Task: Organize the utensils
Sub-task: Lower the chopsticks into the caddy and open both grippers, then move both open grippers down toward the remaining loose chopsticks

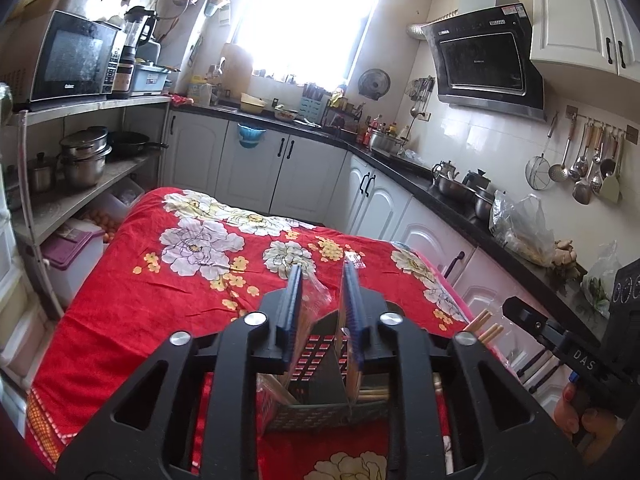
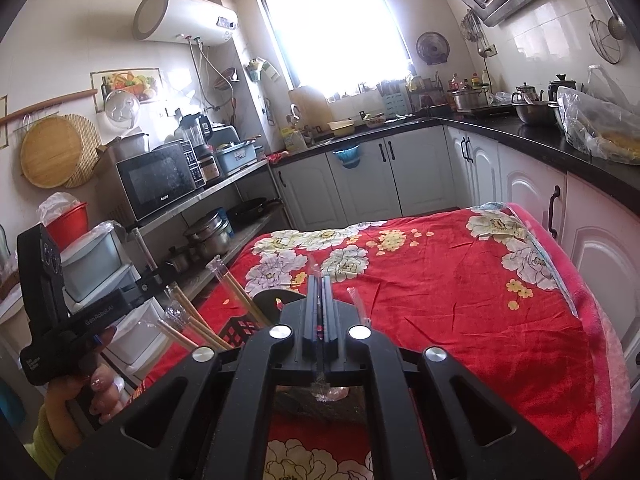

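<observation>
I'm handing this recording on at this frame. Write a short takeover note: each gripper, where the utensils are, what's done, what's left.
Left gripper: jaws apart, wrapped chopsticks between them over the dark holder; whether the pads still press, I cannot tell.
Right gripper: jaws nearly closed on a thin clear-wrapped piece.
Several wooden chopsticks already stand in the holder on the red flowered cloth.
Done: most chopsticks are in.
Left: probably drop in both held items; no other loose utensils show on the cloth.

Matt red floral cloth [image 1: 132,312], wooden chopsticks [image 2: 240,296], perforated plastic holder [image 1: 320,360]
</observation>
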Available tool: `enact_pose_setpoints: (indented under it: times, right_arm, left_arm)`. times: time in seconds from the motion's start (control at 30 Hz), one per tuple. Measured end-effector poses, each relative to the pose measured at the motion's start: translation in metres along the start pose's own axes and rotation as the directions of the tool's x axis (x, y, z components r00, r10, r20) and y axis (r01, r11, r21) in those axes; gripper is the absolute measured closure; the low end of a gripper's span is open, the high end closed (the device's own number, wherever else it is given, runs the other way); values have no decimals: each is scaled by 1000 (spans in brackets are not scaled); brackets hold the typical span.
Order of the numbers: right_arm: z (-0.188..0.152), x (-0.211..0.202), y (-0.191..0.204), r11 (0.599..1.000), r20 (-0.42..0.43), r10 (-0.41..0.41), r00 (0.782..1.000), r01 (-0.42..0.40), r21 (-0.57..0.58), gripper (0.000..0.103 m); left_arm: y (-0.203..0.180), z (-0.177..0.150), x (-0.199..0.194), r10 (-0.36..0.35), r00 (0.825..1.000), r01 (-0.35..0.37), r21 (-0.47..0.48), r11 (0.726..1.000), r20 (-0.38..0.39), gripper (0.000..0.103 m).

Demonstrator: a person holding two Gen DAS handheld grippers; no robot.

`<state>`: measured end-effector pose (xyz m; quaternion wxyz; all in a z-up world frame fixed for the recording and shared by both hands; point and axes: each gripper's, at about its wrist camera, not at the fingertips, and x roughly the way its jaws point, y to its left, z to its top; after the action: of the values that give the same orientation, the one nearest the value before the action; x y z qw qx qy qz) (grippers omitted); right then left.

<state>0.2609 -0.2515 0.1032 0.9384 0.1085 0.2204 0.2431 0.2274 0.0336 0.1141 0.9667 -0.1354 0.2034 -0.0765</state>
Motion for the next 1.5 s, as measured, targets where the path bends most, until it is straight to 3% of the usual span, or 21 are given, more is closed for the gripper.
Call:
enact_pose_setpoints:
  times: [0.07, 0.67, 1.13, 1.5]
  right_arm:
    - [-2, -1, 1, 1000, -3, -5, 1000, 5, -5, 82]
    - [-13, -14, 4, 1000, -11, 4, 1000, -5, -24, 73]
    - [-23, -30, 6, 1000, -12, 4, 1000, -5, -30, 60]
    - [-49, -39, -3, 999, -61, -40, 997, 39, -25, 56]
  left_arm:
    - [-1, -2, -2, -1, 1000, 1, -1, 1000, -3, 78]
    - [-6, -17, -32, -50, 998, 50, -5, 999, -28, 48]
    - [-3, -28, -50, -76, 996, 76, -18, 997, -42, 12]
    - [0, -46, -50, -88, 991, 85, -36, 996, -97, 11]
